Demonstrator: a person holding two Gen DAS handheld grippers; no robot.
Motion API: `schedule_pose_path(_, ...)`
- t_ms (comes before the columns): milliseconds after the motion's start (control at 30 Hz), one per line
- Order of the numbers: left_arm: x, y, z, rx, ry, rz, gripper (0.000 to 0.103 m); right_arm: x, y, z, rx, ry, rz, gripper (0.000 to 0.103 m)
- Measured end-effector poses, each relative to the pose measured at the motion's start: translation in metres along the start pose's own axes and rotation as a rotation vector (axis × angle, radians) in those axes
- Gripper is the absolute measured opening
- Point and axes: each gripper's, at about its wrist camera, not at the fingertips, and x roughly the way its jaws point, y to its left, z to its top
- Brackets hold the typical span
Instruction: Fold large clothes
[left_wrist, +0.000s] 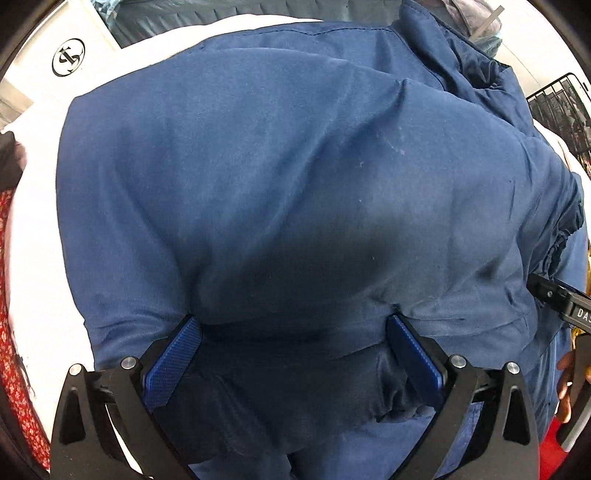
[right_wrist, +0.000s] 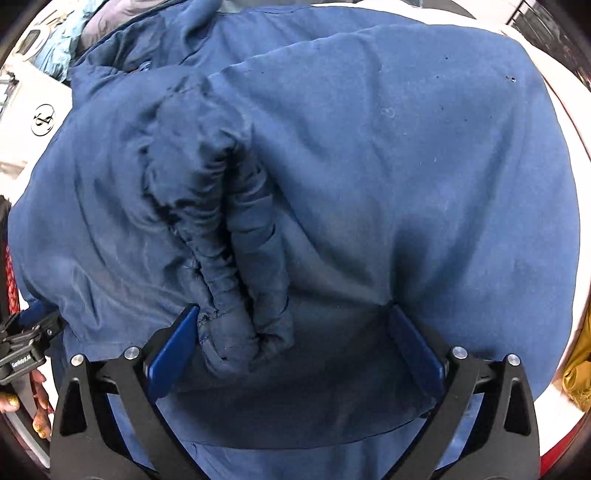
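1. One large blue garment (left_wrist: 295, 177) fills almost all I can see from both my claws; it lies spread over a white surface (left_wrist: 40, 295) that shows only round its edges.
2. Beneath my left gripper (left_wrist: 293, 328) the cloth is broad and mostly smooth, with soft creases running away from me. My jaws here stand spread wide, pointing down into the fabric, and the blue pads (left_wrist: 173, 358) sit on it or just above it; a bunched fold lies between them, but the pads do not press on it.
3. Beneath my right gripper (right_wrist: 293, 317) the jaws are likewise spread wide. A gathered, elastic-edged cuff (right_wrist: 236, 295) of the same garment lies between the fingers, close against the left pad (right_wrist: 171, 350), while the right pad stands clear of it over flatter cloth.
4. Beside the garment, red patterned fabric (left_wrist: 14, 332) lies at the left edge of the left view, and a mustard-yellow cloth (right_wrist: 580, 369) at the right edge of the right view.
5. Smallest, a round black logo (left_wrist: 68, 57) marks a white panel beyond the garment's far corner.
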Motion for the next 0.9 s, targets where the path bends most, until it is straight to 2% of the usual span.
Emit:
schedule_pose_path(200,-0.003,0.003,-0.007,0.004,-0.052,0.012,0.099,-0.002,-0.001,-0.004,0.014,-0.067,-0.001,0.099)
schedule_pose_path(333,-0.015,0.005,-0.019,0.014,-0.096,0.028,0.098,-0.015,-0.005,-0.031,0.008,-0.098,0.010,0.099)
schedule_pose_path(433,-0.035,0.001,-0.039,0.006,-0.143,0.039,0.097,-0.034,-0.015,-0.049,0.013,-0.091,0.031,0.098)
schedule_pose_path(500,-0.050,0.002,-0.055,-0.003,-0.183,0.031,0.097,-0.051,-0.020,-0.061,0.008,-0.125,0.040,0.098)
schedule_pose_path(600,-0.073,0.007,-0.087,-0.017,-0.237,0.022,0.097,-0.070,-0.028,-0.094,-0.021,-0.173,0.025,0.098)
schedule_pose_path(667,-0.081,0.003,-0.106,0.005,-0.249,0.040,0.097,-0.074,-0.030,-0.119,-0.044,-0.174,0.012,0.098)
schedule_pose_path(733,-0.083,-0.001,-0.131,0.024,-0.234,0.050,0.097,-0.078,-0.036,-0.140,-0.058,-0.162,0.011,0.098)
schedule_pose_path(800,-0.081,0.004,-0.155,0.023,-0.203,0.026,0.097,-0.080,-0.046,-0.165,-0.067,-0.123,0.014,0.098)
schedule_pose_path(900,-0.075,0.023,-0.196,-0.022,-0.142,-0.001,0.097,-0.079,-0.067,-0.196,-0.056,-0.087,0.018,0.098)
